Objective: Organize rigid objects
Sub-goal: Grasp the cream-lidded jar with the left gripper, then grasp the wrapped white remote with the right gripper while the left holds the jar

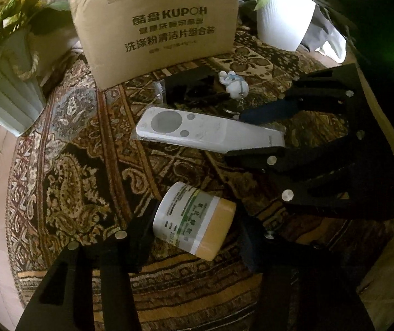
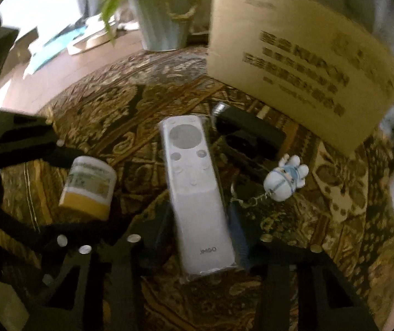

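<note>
A white jar with a tan lid (image 1: 194, 220) lies on its side between my left gripper's (image 1: 197, 237) open fingers, not clamped; it also shows in the right wrist view (image 2: 89, 186). A white remote in a clear wrapper (image 1: 208, 132) lies on the patterned cloth, its near end between my right gripper's (image 2: 199, 234) open fingers (image 1: 265, 114). The remote (image 2: 197, 193) fills the middle of the right wrist view. A small white plush keychain (image 1: 234, 84) (image 2: 285, 180) and a black object (image 1: 188, 87) (image 2: 249, 135) lie beyond it.
A cardboard box (image 1: 155, 30) (image 2: 301, 66) stands at the back of the patterned tablecloth (image 1: 86, 151). A pale green pot with a sunflower (image 1: 6, 82) (image 2: 163, 16) is at the left, a white plant pot (image 1: 285, 16) at the right.
</note>
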